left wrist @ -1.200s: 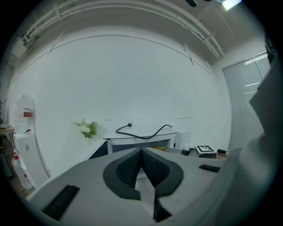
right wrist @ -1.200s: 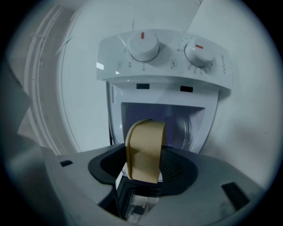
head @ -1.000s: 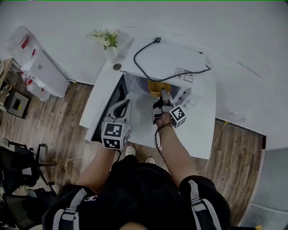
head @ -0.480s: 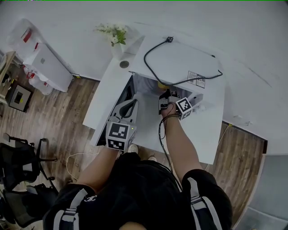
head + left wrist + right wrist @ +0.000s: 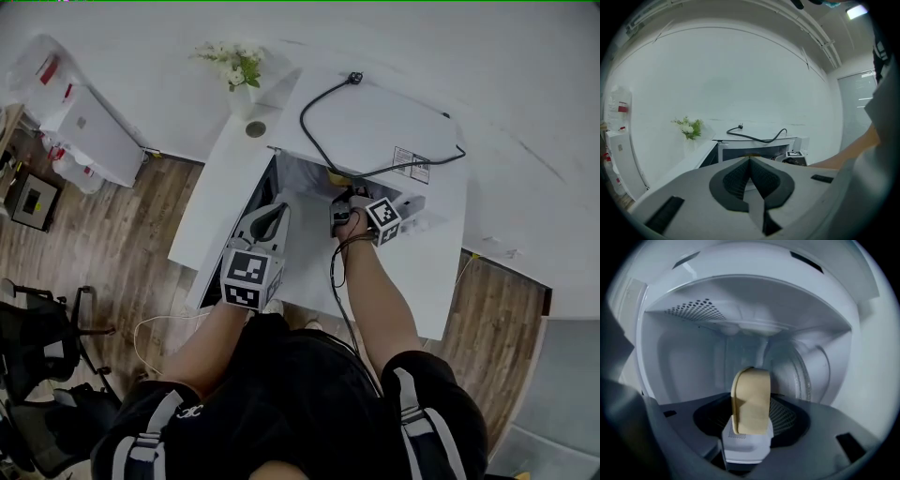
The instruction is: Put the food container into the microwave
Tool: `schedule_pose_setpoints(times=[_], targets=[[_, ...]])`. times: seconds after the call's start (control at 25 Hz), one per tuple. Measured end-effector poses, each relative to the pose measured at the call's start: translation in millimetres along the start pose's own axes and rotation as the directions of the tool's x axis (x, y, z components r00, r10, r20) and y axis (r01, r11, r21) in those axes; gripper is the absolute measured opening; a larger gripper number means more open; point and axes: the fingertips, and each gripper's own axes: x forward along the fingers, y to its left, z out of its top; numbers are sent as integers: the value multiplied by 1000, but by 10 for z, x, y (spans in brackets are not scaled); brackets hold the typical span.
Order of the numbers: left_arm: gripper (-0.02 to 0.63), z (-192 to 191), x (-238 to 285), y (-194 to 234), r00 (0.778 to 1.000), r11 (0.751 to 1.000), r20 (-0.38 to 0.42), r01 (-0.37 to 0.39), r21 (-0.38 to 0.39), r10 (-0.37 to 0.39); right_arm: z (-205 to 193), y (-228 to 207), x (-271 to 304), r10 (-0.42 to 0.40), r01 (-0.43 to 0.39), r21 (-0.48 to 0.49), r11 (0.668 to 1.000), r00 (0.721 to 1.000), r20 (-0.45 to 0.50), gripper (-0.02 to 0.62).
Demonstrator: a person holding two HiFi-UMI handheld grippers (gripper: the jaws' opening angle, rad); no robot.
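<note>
Two grippers: right gripper (image 5: 749, 430) clamps the food container (image 5: 750, 401) on edge, to pass it into the microwave (image 5: 375, 122); left gripper (image 5: 750, 164), jaws together and empty, hangs before the microwave.
Container: inside the microwave mouth, seemingly not set down.
Surface: white table (image 5: 422, 281) under the microwave.
Room: wood floor (image 5: 112, 253); flowers (image 5: 239, 67) left of the microwave.

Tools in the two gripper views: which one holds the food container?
The right tool: it is shut on the yellowish food container and reaches inside the microwave. The left tool is shut on nothing, outside the microwave and facing it.
</note>
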Motion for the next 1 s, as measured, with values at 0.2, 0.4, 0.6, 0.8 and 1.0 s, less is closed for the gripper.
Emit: schedule_pose_setpoints(times=[0.2, 0.4, 0.6, 0.8, 1.0], targets=[[12, -30, 77, -69, 1000, 999, 3, 29, -15, -29, 8, -184, -56, -152, 148, -101, 984, 988, -31, 233], [12, -17, 121, -69, 999, 998, 9, 44, -34, -44, -30, -99, -103, -216, 185, -306, 934, 974, -71, 371], [12, -3, 183, -77, 998, 997, 13, 58, -48, -58, -227, -80, -117, -338, 175, -595, 785, 925, -173, 483], [12, -11, 217, -134, 996, 996, 13, 83, -42, -83, -467, -199, -247, -447, 69, -774, 629, 848, -287, 478], [12, -30, 235, -174, 995, 994, 6, 99, -38, -99, -503, -365, -425, -580, 55, -882, 469, 772, -260, 203]])
